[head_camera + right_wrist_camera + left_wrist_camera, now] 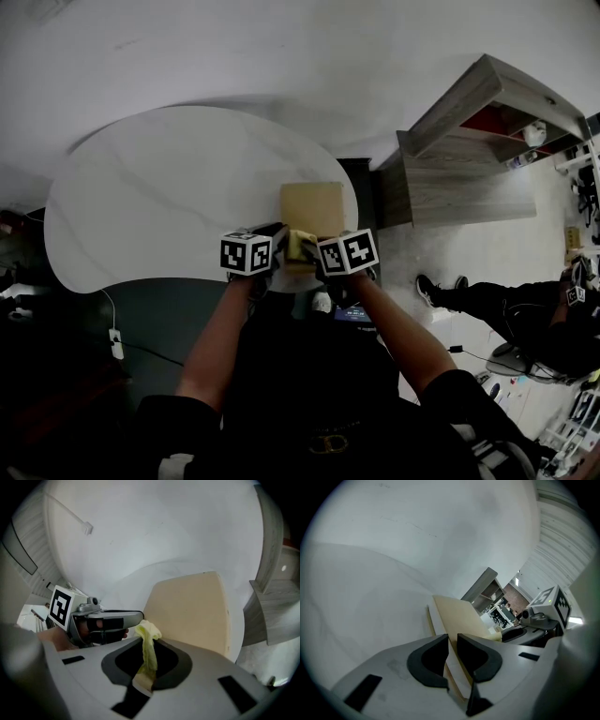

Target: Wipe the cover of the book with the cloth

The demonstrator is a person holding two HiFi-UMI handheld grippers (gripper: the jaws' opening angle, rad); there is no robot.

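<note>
A tan book (312, 206) lies flat at the near right edge of the white table (159, 197). My left gripper (274, 242) is at the book's near left corner. In the left gripper view the book's edge (461, 616) runs in between the jaws, and the left gripper (452, 641) is shut on it. My right gripper (317, 253) is just right of it, shut on a yellow-green cloth (300, 244). In the right gripper view the cloth (147, 641) sticks up from the right gripper (149, 656), over the near edge of the book (192, 611).
A wooden shelf unit (469, 150) stands right of the table. A person sits on the floor at the far right (525, 309). A power strip with a cable (115, 342) lies on the floor at the left. The table's rim runs just under the grippers.
</note>
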